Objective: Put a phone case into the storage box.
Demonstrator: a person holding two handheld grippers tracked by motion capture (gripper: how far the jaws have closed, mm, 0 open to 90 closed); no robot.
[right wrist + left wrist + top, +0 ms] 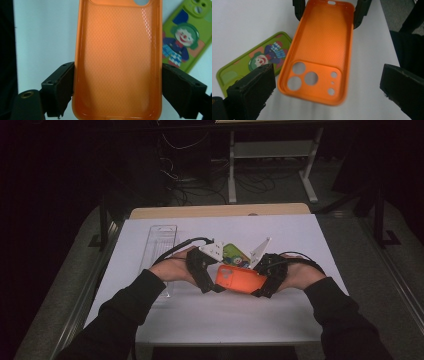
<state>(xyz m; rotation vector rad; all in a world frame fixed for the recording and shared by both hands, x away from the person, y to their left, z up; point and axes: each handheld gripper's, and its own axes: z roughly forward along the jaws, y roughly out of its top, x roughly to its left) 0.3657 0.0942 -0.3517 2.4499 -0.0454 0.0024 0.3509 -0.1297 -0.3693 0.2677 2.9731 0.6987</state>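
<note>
— What's nearest us on the counter [210, 320]?

— A white sheet covering most of it, bare at the front edge. Just above it, two dark sleeves come in, each hand with a gripper. The right gripper [117, 82] has its jaws clamped on the long sides of an orange phone case [239, 278], held above the sheet with its hollow side towards both gripper views.

— And the left one?

— The left gripper [324, 82] stands wide; the case's camera end sits between its jaws with clear gaps on both sides.

— How many cases?

— Two. The second, a green clown case [254, 62], lies flat on the sheet just behind the orange one.

— Anything else?

— One clear plastic tray [159, 245] to the left. Past that, a strip of bare wood at the counter's far edge, then grey floor, tangled cables [200, 180] and a white table frame [270, 160] in the dark room.
</note>
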